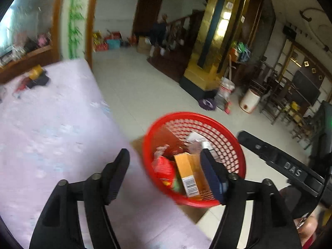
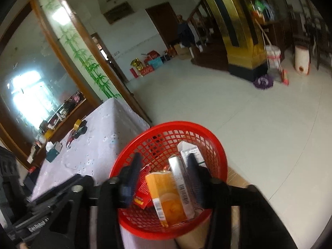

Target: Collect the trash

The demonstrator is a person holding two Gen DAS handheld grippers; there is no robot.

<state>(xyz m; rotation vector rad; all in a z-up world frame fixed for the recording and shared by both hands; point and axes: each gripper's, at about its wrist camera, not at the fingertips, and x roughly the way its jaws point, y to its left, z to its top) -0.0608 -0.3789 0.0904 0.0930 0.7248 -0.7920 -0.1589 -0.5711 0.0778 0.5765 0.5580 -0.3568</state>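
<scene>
A red mesh basket [image 1: 186, 116] [image 2: 166, 124] stands beside the table's corner. It holds an orange carton [image 1: 186, 170] [image 2: 166, 195], a red wrapper [image 1: 164, 168] [image 2: 142, 197] and white boxes [image 2: 191, 151]. My left gripper [image 1: 166, 166] hangs open over the basket's near rim with nothing between its fingers. My right gripper [image 2: 164, 174] is open above the basket; the orange carton shows between its fingers, lying among the trash, and the pads do not press on it. The right gripper's body [image 1: 290, 170] shows at the right of the left wrist view.
A table with a lilac cloth [image 1: 51, 124] [image 2: 93, 145] lies to the left, with a tape roll and dark items [image 1: 37, 74] [image 2: 79, 125] at its far end and a tissue box [image 2: 53, 151]. Cardboard [image 2: 234, 178] sits under the basket. White floor tiles [image 2: 228, 103] stretch to a golden pillar [image 1: 207, 51].
</scene>
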